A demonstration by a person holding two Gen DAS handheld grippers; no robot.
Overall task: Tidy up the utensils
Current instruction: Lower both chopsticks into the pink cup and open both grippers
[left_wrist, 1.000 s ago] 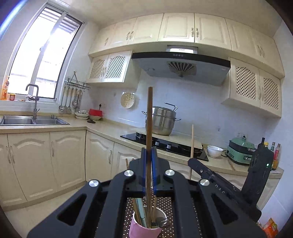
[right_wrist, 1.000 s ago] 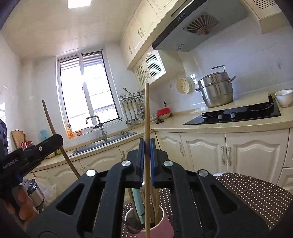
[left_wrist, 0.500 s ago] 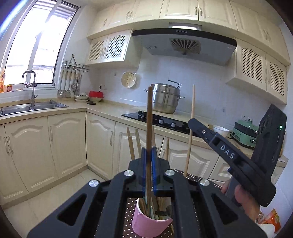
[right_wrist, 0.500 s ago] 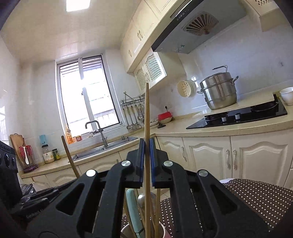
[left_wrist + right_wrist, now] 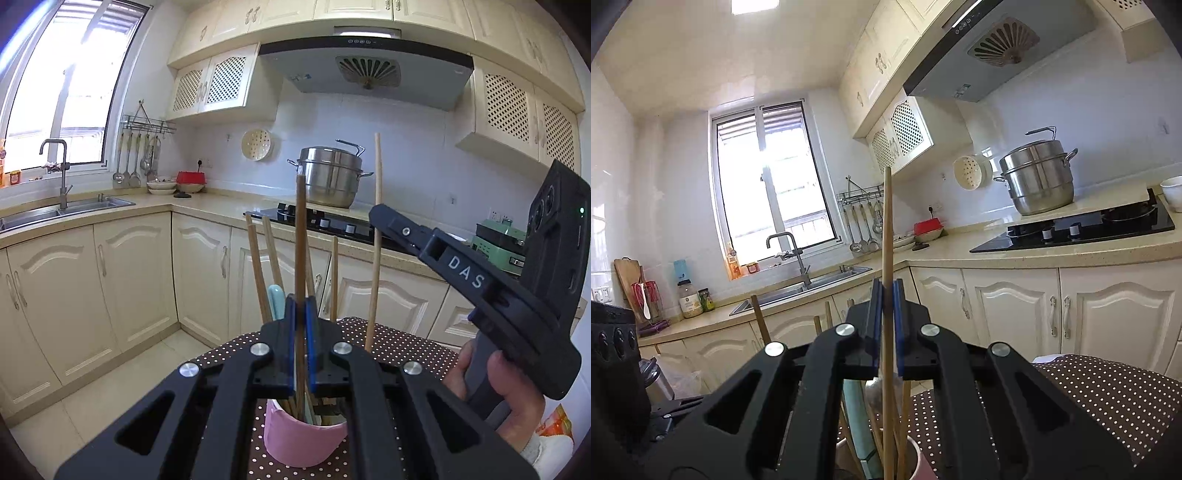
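In the left wrist view my left gripper (image 5: pixel 300 308) is shut on a dark brown chopstick (image 5: pixel 300 236) that stands upright, its lower end inside the pink cup (image 5: pixel 306 441). The cup holds several wooden chopsticks and a light blue handle (image 5: pixel 276 300). At the right a hand (image 5: pixel 495 384) holds my right gripper (image 5: pixel 376 218), shut on a pale wooden chopstick (image 5: pixel 376 177). In the right wrist view the right gripper (image 5: pixel 886 293) clamps that pale chopstick (image 5: pixel 887 229) upright over the cup (image 5: pixel 918 456); where its lower end stops is hidden.
The cup stands on a brown polka-dot cloth (image 5: pixel 406 349). Behind run cream cabinets (image 5: pixel 129 280), a counter with a black hob (image 5: pixel 332 221), a steel steamer pot (image 5: pixel 328 181) and a sink (image 5: pixel 62 210). The left gripper's body (image 5: pixel 613 369) fills the right wrist view's left edge.
My left gripper has sunk and tipped down, bringing the dark chopstick into the pink cup. The right gripper now looms larger at the right. The right gripper's own view barely shifted.
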